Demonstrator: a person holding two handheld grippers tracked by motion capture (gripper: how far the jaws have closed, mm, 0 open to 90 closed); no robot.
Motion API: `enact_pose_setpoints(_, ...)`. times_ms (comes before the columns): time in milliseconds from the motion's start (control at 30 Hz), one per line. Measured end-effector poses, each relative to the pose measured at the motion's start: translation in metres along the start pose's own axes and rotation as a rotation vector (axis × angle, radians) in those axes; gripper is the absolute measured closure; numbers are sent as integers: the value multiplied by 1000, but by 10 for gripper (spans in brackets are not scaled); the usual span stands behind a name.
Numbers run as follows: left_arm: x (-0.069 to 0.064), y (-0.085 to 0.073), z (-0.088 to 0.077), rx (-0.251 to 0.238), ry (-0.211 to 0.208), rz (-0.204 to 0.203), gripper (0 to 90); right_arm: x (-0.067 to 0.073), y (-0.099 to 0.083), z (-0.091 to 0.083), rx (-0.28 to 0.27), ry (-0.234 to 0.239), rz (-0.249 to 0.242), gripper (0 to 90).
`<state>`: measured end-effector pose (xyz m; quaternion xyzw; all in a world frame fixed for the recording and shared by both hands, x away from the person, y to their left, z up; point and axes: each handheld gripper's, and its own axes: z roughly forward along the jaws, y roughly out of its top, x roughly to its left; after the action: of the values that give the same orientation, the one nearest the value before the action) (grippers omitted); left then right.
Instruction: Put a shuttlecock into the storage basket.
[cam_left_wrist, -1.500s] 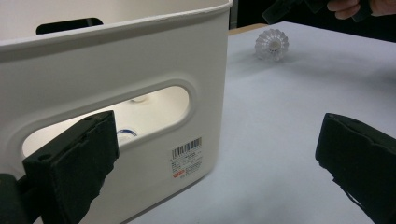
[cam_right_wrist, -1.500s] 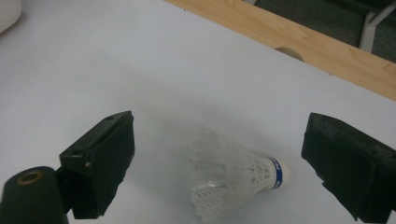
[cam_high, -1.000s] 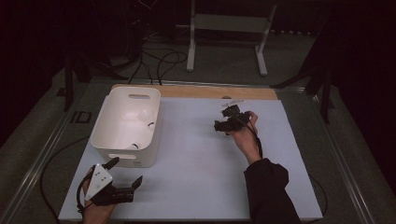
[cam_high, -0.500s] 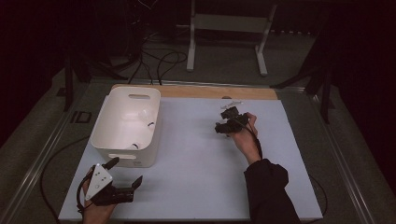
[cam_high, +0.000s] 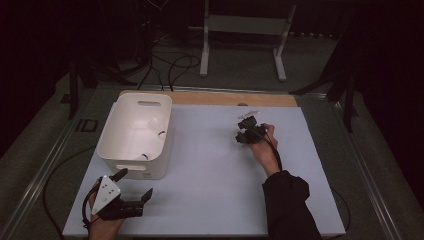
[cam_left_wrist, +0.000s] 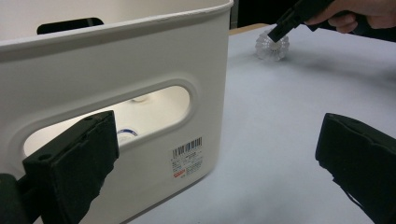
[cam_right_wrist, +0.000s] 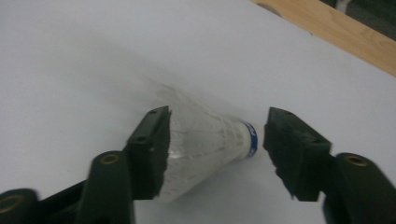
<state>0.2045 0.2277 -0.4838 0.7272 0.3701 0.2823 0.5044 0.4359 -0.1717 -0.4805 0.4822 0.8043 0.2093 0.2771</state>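
The jaws of the right gripper, just closing, straddle the shuttlecock lying centre-frame on the bench, not yet clamped (light, crushable skirt); the cork end is judged firmer.

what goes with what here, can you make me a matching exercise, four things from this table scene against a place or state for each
Things:
1. shuttlecock
2. white bin
3. left gripper
4. wooden strip

Places or states:
a. along the table's far edge
b. jaws wide apart, nothing between them
c. lying on its side between the right gripper's jaws, which have just been closing
d. standing on the mat's left side

Pairs: 1-c, 2-d, 3-b, 4-a
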Motion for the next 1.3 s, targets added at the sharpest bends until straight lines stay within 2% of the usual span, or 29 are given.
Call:
enact_pose_setpoints(100, 0, 0, 0, 0, 0, 0, 3, -2, -2, 3, 10, -10, 4, 508)
enact_pose_setpoints(400, 0, 0, 0, 0, 0, 0, 3, -8, -1, 0, -9, -61, 10, 789)
enact_pose_setpoints(567, 0, 0, 0, 1, 0, 0, 3, -11, 0, -5, -31, -59, 25, 882)
enact_pose_setpoints(1100, 0, 0, 0, 1, 1, 0, 2, -6, 4, -18, -84, -18, 28, 892)
enact_pose_setpoints(1300, 0, 0, 0, 1, 1, 0, 3, -6, 4, -21, -84, 5, 33, 892)
